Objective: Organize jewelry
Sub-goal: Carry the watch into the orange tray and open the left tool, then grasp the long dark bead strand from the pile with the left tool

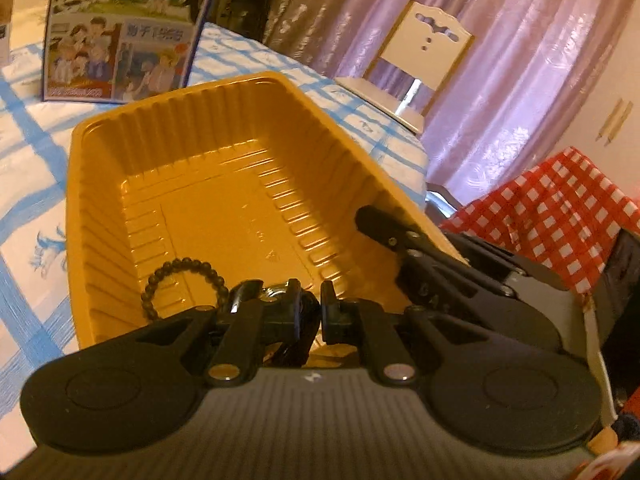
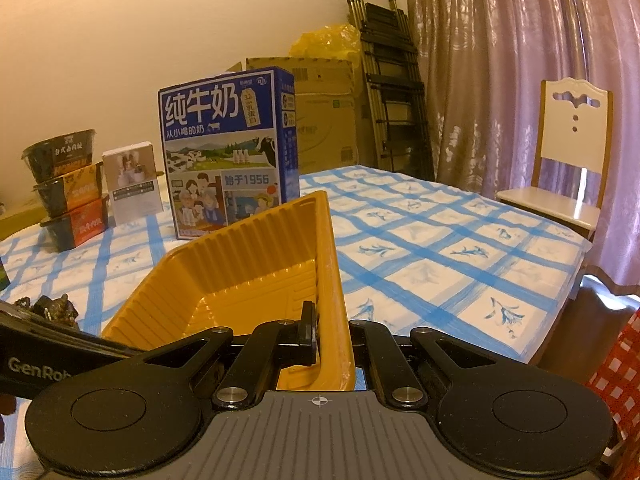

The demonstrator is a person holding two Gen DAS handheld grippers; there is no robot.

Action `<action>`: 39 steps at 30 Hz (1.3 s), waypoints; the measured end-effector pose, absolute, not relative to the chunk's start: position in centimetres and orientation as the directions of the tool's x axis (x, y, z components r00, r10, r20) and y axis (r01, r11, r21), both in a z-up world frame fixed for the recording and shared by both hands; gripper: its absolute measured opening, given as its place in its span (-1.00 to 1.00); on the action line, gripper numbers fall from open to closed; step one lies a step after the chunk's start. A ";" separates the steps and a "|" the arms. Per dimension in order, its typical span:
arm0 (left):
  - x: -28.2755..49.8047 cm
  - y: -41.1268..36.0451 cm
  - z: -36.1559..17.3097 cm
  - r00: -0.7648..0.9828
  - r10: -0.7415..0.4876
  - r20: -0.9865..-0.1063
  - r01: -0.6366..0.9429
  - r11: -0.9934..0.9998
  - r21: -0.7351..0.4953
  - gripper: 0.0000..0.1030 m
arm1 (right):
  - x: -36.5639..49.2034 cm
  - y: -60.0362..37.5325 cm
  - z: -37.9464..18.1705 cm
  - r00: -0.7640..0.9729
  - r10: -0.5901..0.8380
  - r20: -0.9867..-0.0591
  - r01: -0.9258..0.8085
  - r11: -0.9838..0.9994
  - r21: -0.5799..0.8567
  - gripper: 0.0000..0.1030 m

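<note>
A ribbed yellow plastic tray (image 1: 224, 184) stands on the blue-checked tablecloth. A black bead bracelet (image 1: 180, 276) lies in its near left corner. My left gripper (image 1: 310, 302) hovers over the tray's near end, shut on a dark jewelry piece with a shiny metal part (image 1: 276, 292). In the right wrist view that piece (image 2: 56, 307) shows at the far left. My right gripper (image 2: 326, 320) is shut on the tray's right wall (image 2: 332, 264), one finger inside and the other hidden behind it. It also shows as my right gripper (image 1: 380, 224) on the tray rim in the left wrist view.
A blue milk carton box (image 2: 228, 152) stands behind the tray, with stacked food bowls (image 2: 68, 184) and a small white box (image 2: 134, 184) to its left. A white chair (image 2: 568, 152) stands by the table's far right edge. Red checked cloth (image 1: 560, 208) lies at the right.
</note>
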State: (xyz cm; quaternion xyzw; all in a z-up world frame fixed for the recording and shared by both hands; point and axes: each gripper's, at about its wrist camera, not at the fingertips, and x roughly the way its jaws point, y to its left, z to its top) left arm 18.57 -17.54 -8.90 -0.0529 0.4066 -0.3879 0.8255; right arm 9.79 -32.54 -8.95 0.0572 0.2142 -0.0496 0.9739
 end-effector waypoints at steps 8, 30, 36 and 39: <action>17.4 -15.2 -6.2 0.449 -0.677 -0.583 0.567 0.720 -0.399 -0.75 | 9.8 -32.6 -9.0 0.897 -0.073 -0.436 0.126 0.988 0.094 -0.91; 12.0 1.5 -5.0 0.708 -0.156 -0.689 0.205 0.979 -0.012 -0.64 | 10.1 -31.8 -8.9 0.858 -0.110 -0.501 0.140 0.990 0.021 -0.94; 13.1 1.9 -6.5 0.696 -0.108 -0.710 0.189 0.981 0.036 -0.64 | 10.4 -31.7 -8.8 0.857 -0.120 -0.502 0.141 0.990 0.003 -0.94; 13.8 2.1 -7.3 0.695 -0.091 -0.713 0.184 0.982 0.054 -0.64 | 10.6 -31.4 -8.7 0.861 -0.130 -0.492 0.142 0.990 -0.014 -0.94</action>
